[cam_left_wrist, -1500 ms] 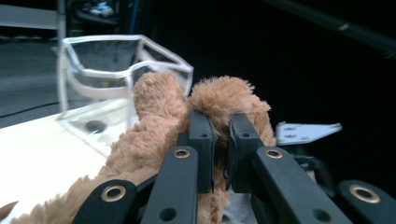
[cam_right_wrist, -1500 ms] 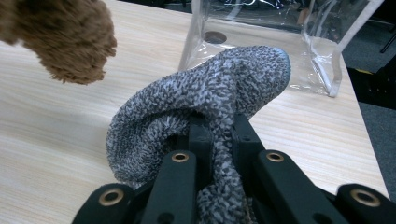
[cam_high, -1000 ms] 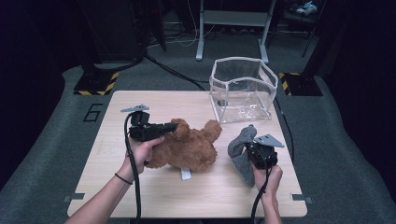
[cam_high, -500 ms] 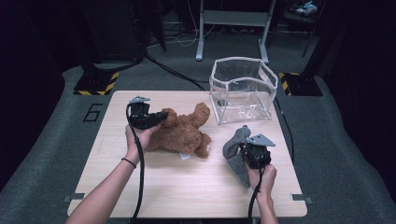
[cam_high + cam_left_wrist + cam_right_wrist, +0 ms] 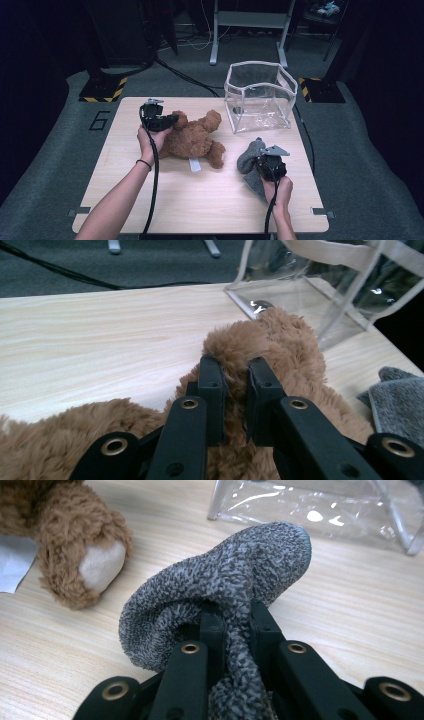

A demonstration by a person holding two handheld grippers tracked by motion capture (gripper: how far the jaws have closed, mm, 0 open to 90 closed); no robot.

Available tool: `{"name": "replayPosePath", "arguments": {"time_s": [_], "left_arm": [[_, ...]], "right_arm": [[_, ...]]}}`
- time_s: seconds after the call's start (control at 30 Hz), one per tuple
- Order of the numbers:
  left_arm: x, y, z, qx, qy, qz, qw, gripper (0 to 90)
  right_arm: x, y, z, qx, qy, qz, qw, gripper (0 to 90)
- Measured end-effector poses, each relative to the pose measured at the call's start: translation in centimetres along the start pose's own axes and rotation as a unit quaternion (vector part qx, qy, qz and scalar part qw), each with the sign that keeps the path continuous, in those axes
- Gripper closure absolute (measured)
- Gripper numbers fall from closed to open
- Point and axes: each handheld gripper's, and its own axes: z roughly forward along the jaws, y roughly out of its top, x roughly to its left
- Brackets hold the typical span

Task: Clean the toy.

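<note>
Nearest the person, the right gripper [image 5: 262,161] is clamping a fold of the grey knitted sock [image 5: 240,575]; in the right gripper view the jaws are pinching the fabric between them, with the rest of the sock bunching up just ahead of the fingertips and trailing back under the hand. The sock's long axis is running roughly from the person toward the clear plastic bag [image 5: 260,97], which is standing beyond the fingertips at the far side of the wooden table [image 5: 200,200].

Farther out, the left gripper [image 5: 172,120] is gripping the brown teddy bear [image 5: 192,140]; in the left gripper view its jaws are pressing into a tuft of fur, close together. The bear is lying on its side, its body stretching from those fingers toward the sock, one paw [image 5: 97,565] resting near the sock.

By my reading, the right hand is the nearer one to the bag's open top, so the sock looks set to go in first, straight ahead of the fingers.
</note>
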Motion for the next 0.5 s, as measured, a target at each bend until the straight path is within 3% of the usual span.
{"name": "replayPosePath", "arguments": {"time_s": [0.13,0.2,0.27,0.37,0.5], "left_arm": [[0.3,0.4,0.8,-0.004,0.017,0.010,0.9998,72.1],[0.5,0.5,0.9,-0.006,0.015,0.011,0.9998,61.2],[0.5,0.4,1.1,0.010,0.020,0.017,0.9996,49.9],[0.7,-0.7,1.3,0.020,0.025,0.024,0.9992,37.9],[0.7,-2.8,1.2,0.023,0.022,0.032,0.9990,34.1]], "right_arm": [[0.1,-0.1,0.6,0.005,0.007,-0.002,1.0000,80.3],[0.1,-0.2,0.7,0.009,0.010,0.001,0.9999,80.4],[0.0,-0.2,0.8,0.009,0.012,0.001,0.9999,80.4],[-0.2,-0.3,0.7,0.008,0.013,0.005,0.9999,80.5],[-0.2,-0.4,0.7,0.008,0.014,0.004,0.9999,80.5]]}}
